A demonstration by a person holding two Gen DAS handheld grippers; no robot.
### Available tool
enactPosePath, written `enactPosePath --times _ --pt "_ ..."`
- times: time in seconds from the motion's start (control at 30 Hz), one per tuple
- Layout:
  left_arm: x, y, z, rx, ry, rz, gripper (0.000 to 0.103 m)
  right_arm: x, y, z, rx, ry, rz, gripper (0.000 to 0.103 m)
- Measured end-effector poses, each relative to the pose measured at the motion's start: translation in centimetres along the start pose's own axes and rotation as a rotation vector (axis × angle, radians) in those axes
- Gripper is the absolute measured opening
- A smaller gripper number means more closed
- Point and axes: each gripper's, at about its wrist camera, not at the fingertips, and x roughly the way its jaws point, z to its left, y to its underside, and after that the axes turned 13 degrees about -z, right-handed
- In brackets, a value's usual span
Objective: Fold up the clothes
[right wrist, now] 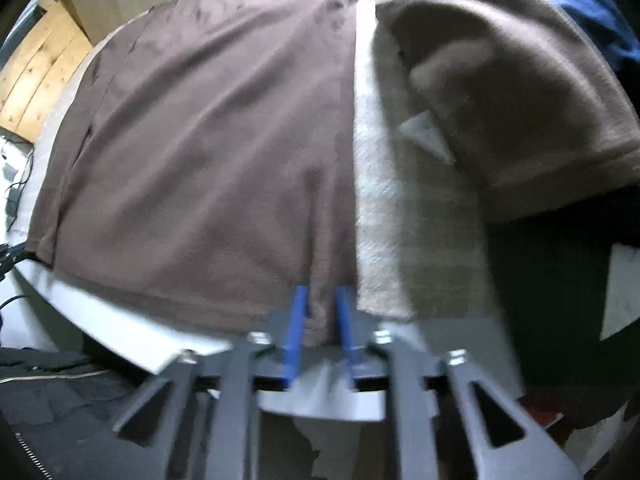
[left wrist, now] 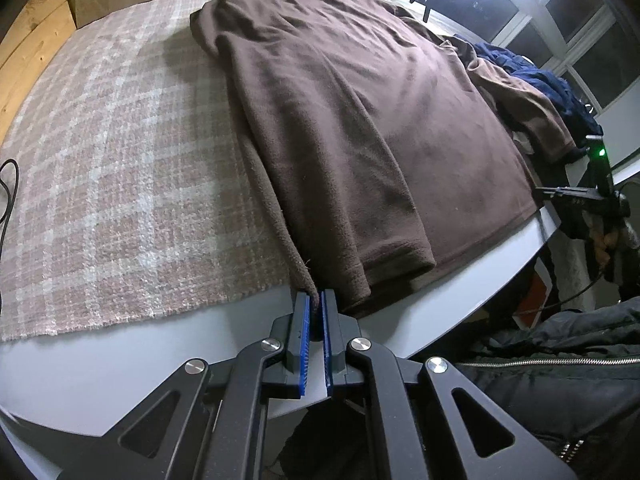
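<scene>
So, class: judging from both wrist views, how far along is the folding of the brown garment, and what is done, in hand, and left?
Done: the brown fleece garment lies spread on the plaid cloth, one side already folded over the body. In hand: the left gripper pinches its near hem corner; the right gripper grips the hem further along, though that view is blurred. Left: the crosswise folds, plus the blue garment heaped beyond.

Brown fleece (left wrist: 352, 128) lies on a pink-and-white plaid cloth (left wrist: 112, 184); navy garment (left wrist: 540, 76) beyond; blue pads (left wrist: 305, 332).
</scene>
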Motion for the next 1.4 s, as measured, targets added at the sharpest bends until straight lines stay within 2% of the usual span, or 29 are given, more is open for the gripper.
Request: enactPosePath --times 0.1,0.23,0.3,0.37,0.47,0.57,0.67,0.73,0.9,1.0,1.1,1.2,1.3,1.4 --pt "0.0 0.0 -0.2 0.009 0.005 0.005 0.004 -2.2 -0.1 -1.4 0.056 -0.027 -0.048 0.004" --pt "0.1 0.0 -0.4 0.021 0.011 0.013 0.004 -2.0 1.2 -3.6 0.162 -0.029 -0.03 0.004" --pt "0.1 -0.1 -0.5 0.027 0.014 0.016 0.004 -1.4 1.3 -2.8 0.141 -0.05 -0.011 0.004" --pt "0.2 -0.1 -0.6 0.032 0.017 0.02 0.004 -2.2 0.8 -1.7 0.096 -0.057 -0.036 0.004" --pt "0.3 -0.1 -0.7 0.04 0.021 0.027 0.004 -1.0 1.6 -2.5 0.032 0.07 0.045 0.005" --pt "0.6 -0.2 -0.7 0.046 0.022 0.037 0.004 -1.1 1.0 -2.9 0.018 0.127 0.09 0.01" --pt "0.9 -0.4 -1.0 0.056 0.026 0.045 0.004 -2.7 -2.2 -2.1 -0.005 0.122 0.013 0.014" --pt "1.2 -0.4 -1.2 0.052 0.024 0.047 0.004 -3.1 -5.0 -1.2 -0.018 0.066 -0.058 0.015" --pt "1.6 -0.7 -1.7 0.025 0.018 0.044 0.004 0.8 -13.9 2.8 -0.116 -0.009 -0.238 0.015" --pt "1.2 0.0 -1.2 -0.006 0.012 0.033 0.004 6.6 -17.8 2.4 -0.096 -0.028 -0.224 0.015" --pt "0.0 0.7 -0.3 -0.036 0.003 0.015 0.004 11.2 -20.3 0.8 -0.14 0.108 -0.14 0.014" --pt "-1.3 1.3 0.5 -0.103 0.011 -0.024 0.005 9.5 -21.1 -1.6 -0.075 0.169 -0.11 0.014" --pt "-2.2 1.7 1.0 -0.135 0.015 -0.047 0.006 5.2 -20.9 -1.1 -0.025 0.09 -0.143 0.017" --pt "-2.0 1.8 1.6 -0.161 0.021 -0.049 0.004 1.7 -19.5 3.4 -0.082 -0.058 -0.142 0.017"
